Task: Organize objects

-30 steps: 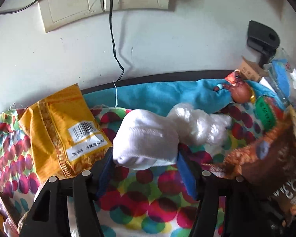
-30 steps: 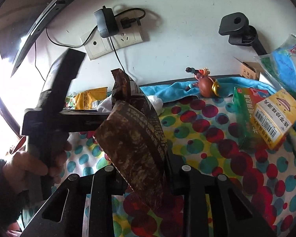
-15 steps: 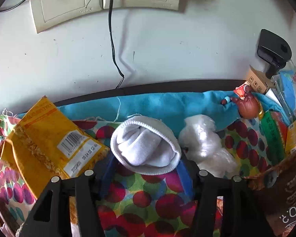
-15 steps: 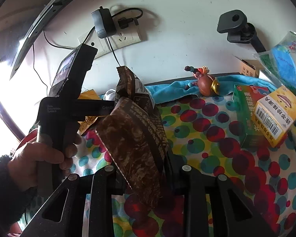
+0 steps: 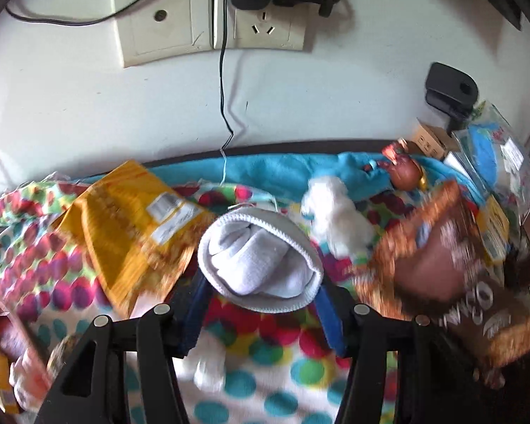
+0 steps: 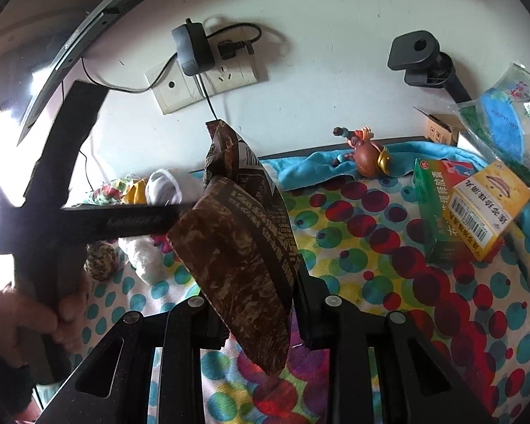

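A rolled white sock (image 5: 261, 261) sits between the blue pads of my left gripper (image 5: 261, 289), which is shut on it and holds it above the spotted cloth (image 5: 265, 364). In the right wrist view the same sock (image 6: 162, 187) shows at the left, behind a person's hand (image 6: 28, 318) gripping the left tool's handle. My right gripper (image 6: 259, 314) is shut on a brown snack packet (image 6: 243, 247), which stands up tilted above the cloth. That packet (image 5: 452, 275) also fills the right side of the left wrist view.
A yellow packet (image 5: 134, 226) lies left of the sock, a white plastic wad (image 5: 339, 212) right of it. A figurine (image 6: 369, 157), a green box (image 6: 438, 205) and a yellow box (image 6: 487, 205) sit at the right. A rope ball (image 6: 100, 259) lies at the left. The wall with sockets (image 5: 212, 24) is close behind.
My left gripper has risen with the sock, lifting it off the cloth and away from the plastic wad. The right gripper and its brown packet have kept still.
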